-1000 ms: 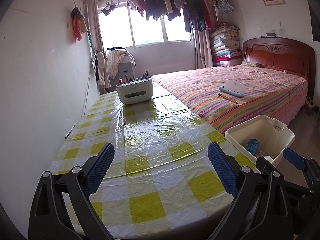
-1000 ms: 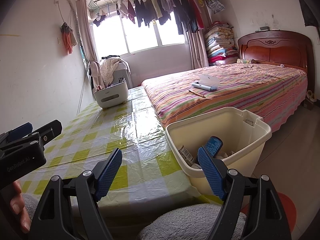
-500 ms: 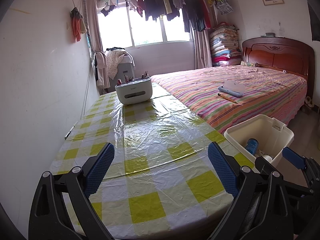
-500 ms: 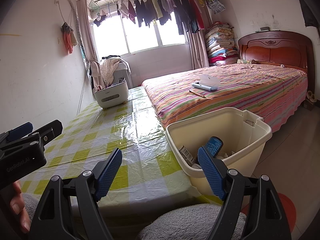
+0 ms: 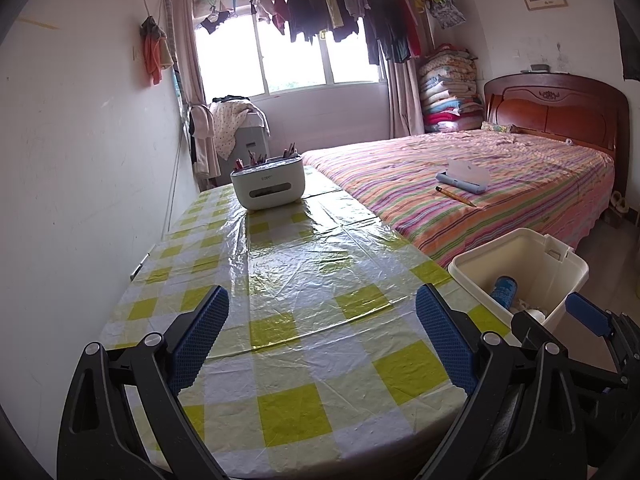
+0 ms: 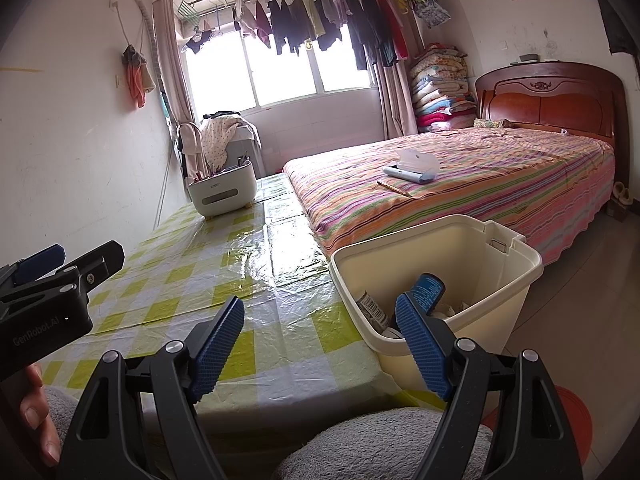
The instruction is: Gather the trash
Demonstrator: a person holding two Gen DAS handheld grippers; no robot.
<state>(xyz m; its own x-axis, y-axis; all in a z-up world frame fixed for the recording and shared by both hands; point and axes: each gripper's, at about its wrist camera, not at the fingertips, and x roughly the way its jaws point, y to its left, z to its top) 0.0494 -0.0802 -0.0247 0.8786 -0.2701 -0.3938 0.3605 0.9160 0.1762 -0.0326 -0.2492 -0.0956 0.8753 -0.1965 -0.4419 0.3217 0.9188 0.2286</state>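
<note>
A cream plastic bin (image 6: 516, 280) stands on the floor beside the table's right edge; it also shows in the left wrist view (image 5: 560, 276). Inside lie a blue can (image 6: 428, 289), a barcoded wrapper (image 6: 370, 305) and some white scraps. My left gripper (image 5: 322, 340) is open and empty above the near end of the yellow-checked table (image 5: 288, 280). My right gripper (image 6: 320, 344) is open and empty over the table's near right corner, with its right finger in front of the bin. The left gripper also shows at the left of the right wrist view (image 6: 48, 280).
A white desk organizer (image 5: 269, 187) with pens stands at the table's far end. A bed with a striped cover (image 5: 480, 184) runs along the table's right side and carries a pencil case (image 5: 462, 178) and a pencil (image 5: 456, 196). A wall bounds the left.
</note>
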